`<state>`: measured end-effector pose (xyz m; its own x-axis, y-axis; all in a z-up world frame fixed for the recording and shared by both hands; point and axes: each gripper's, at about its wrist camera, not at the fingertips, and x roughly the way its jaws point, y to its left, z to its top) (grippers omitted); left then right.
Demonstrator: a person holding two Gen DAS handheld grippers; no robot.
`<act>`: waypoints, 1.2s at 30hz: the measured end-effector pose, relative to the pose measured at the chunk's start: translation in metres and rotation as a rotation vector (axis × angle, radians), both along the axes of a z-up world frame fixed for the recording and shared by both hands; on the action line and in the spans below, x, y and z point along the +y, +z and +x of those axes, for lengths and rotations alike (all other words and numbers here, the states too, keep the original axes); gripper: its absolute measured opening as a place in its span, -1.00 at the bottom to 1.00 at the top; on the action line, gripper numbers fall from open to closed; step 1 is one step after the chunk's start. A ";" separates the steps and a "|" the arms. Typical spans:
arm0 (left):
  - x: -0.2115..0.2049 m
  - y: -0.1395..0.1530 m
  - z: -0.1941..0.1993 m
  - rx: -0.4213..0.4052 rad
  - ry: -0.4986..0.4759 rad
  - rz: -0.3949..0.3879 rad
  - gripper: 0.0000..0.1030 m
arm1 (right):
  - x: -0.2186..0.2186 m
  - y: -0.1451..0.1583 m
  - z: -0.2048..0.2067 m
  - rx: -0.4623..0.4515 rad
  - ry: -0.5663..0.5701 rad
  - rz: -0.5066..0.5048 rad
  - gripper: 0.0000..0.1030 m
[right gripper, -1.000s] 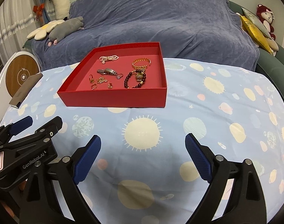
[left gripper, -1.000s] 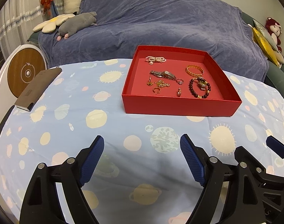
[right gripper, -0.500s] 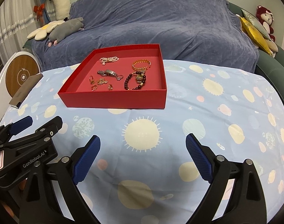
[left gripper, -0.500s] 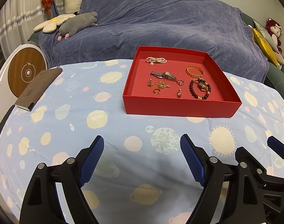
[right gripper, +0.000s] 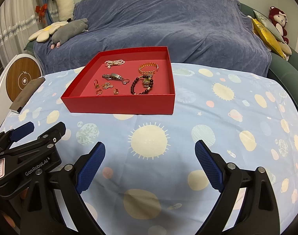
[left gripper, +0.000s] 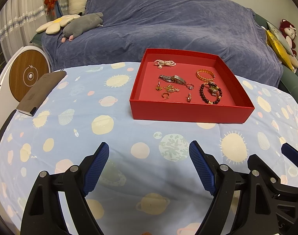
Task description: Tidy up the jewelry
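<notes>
**Both grippers waiting open before the red jewelry tray**

The left gripper (left gripper: 149,168) is hovering over the counter (left gripper: 109,137), its blue-padded fingers (left gripper: 96,168) spread wide with only the planet-print cloth showing between them. The right gripper (right gripper: 150,166) is doing the same beside it, fingers (right gripper: 207,168) standing far apart and gripping nothing.

The red tray (left gripper: 188,111) is sitting on the cloth at about 1 o'clock from the left gripper and about 11 o'clock from the right one, well clear of both. Inside it, a pearl bracelet (left gripper: 165,63) is lying near the far wall, a metal watch (left gripper: 172,79) is resting toward the middle, and a gold bangle (left gripper: 205,74) is lying at the watch's 3 o'clock. A dark bead bracelet (left gripper: 210,94) is sitting just nearer than the bangle. Several small gold pieces and rings (left gripper: 169,90) are lying scattered nearer than the watch; their exact kinds are too small to tell.

A brown flat case (left gripper: 41,92) is lying at the cloth's edge at 10 o'clock. A blue-covered sofa (left gripper: 168,23) is standing behind the counter.
</notes>
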<state>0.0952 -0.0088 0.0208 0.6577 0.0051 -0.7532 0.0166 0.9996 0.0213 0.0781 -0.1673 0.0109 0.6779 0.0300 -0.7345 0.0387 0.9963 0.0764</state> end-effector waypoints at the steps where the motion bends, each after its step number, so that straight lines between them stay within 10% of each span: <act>1: 0.000 0.000 0.000 0.000 0.000 0.000 0.57 | 0.000 0.000 0.000 -0.001 0.000 -0.001 0.75; 36: 0.001 -0.002 -0.001 -0.002 0.009 0.003 0.57 | 0.000 0.000 0.000 -0.002 -0.001 -0.004 0.77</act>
<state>0.0942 -0.0083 0.0191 0.6589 0.0136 -0.7521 0.0074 0.9997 0.0246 0.0778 -0.1670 0.0110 0.6795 0.0266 -0.7332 0.0394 0.9966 0.0727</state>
